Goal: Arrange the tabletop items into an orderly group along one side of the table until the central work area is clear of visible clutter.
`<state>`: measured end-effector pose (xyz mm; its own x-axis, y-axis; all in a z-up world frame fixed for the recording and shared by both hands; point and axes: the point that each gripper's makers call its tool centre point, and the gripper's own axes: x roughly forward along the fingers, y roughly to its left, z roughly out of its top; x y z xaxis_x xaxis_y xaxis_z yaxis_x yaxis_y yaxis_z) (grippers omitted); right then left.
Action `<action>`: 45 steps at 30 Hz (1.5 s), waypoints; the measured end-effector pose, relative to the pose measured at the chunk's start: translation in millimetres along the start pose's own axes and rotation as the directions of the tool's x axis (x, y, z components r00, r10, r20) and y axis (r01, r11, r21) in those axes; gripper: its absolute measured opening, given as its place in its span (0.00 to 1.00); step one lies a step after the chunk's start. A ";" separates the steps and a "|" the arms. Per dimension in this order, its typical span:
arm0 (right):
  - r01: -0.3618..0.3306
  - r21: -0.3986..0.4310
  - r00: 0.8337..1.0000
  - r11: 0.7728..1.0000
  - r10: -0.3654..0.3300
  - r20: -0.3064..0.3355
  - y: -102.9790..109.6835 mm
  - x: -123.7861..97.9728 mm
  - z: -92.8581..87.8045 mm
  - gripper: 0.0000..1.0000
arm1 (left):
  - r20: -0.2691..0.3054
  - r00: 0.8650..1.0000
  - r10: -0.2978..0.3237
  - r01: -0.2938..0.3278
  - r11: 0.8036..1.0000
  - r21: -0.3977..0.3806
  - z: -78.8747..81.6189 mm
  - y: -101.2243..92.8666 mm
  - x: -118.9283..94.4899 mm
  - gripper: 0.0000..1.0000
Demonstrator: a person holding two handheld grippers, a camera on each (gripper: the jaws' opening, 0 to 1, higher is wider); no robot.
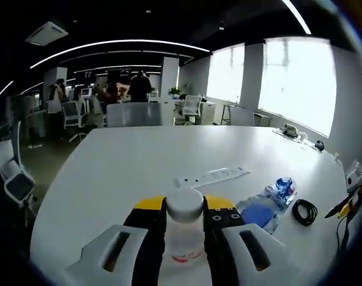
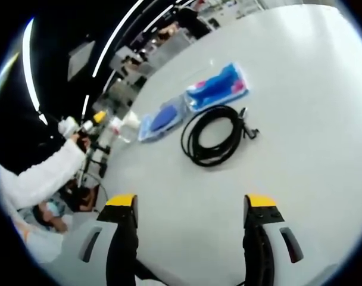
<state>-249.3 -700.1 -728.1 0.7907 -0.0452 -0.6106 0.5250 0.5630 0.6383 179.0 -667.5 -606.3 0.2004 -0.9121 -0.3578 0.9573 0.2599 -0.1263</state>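
The left gripper (image 1: pixel 185 210) was pinching a small clear bottle (image 1: pixel 184 229) with a white cap between its yellow-tipped jaws, holding it upright just above the white table (image 1: pixel 127 167). Just beyond the bottle lay a white power strip (image 1: pixel 212 176), stretched across the tabletop, and to its right a clear plastic packet (image 1: pixel 268 199) with blue contents, then a coiled black cable (image 1: pixel 304 211) near the table's edge. Office chairs and standing people showed far behind the table. The right gripper (image 2: pixel 193 205) hung over bare tabletop (image 2: pixel 300 101) with its jaws spread wide and nothing between them. Ahead of it lay the coiled black cable (image 2: pixel 214 136), and just past that the plastic packet (image 2: pixel 196 101) with blue contents. Farther left in the right gripper view, a white sleeve (image 2: pixel 41 176) reached toward the left gripper (image 2: pixel 103 128), where the bottle (image 2: pixel 128 125) was seen.
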 end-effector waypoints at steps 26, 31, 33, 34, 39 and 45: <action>0.002 -0.038 0.997 0.999 0.001 0.072 -2.3 -22.6 -2.6 0.74 | 0.032 0.999 0.029 -0.028 0.999 -0.025 1.7 -7.7 -40.3 0.71; 0.043 -0.138 0.997 0.990 -0.033 0.075 -4.7 -28.0 2.1 0.79 | -0.010 1.000 0.003 -0.003 1.000 -0.010 -17.2 -14.6 -57.3 0.83; 0.046 -0.161 0.996 0.986 -0.034 0.081 -2.9 -29.9 4.7 0.80 | -0.029 1.000 -0.011 0.011 1.000 0.006 -27.3 -20.2 -67.2 0.87; 0.045 -0.170 0.996 0.984 -0.031 0.084 -2.1 -31.3 6.1 0.81 | -0.038 0.999 -0.013 0.013 1.000 0.011 -31.5 -21.3 -70.8 0.89; 0.055 -0.217 0.995 0.975 -0.036 0.090 -0.7 -40.1 9.2 0.84 | -0.065 0.998 -0.014 0.013 1.000 -0.015 -54.8 -27.7 -93.1 0.92; 0.044 -0.223 0.993 0.974 -0.019 0.113 2.8 -54.0 16.4 0.93 | -0.063 0.998 0.003 -0.008 0.996 -0.087 -79.6 -37.1 -121.6 0.98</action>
<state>-285.4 -709.6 -685.6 0.8110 -0.1488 -0.5658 0.4759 0.7303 0.4901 102.5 -540.9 -631.8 0.1896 -0.8895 -0.4158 0.9340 0.2940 -0.2031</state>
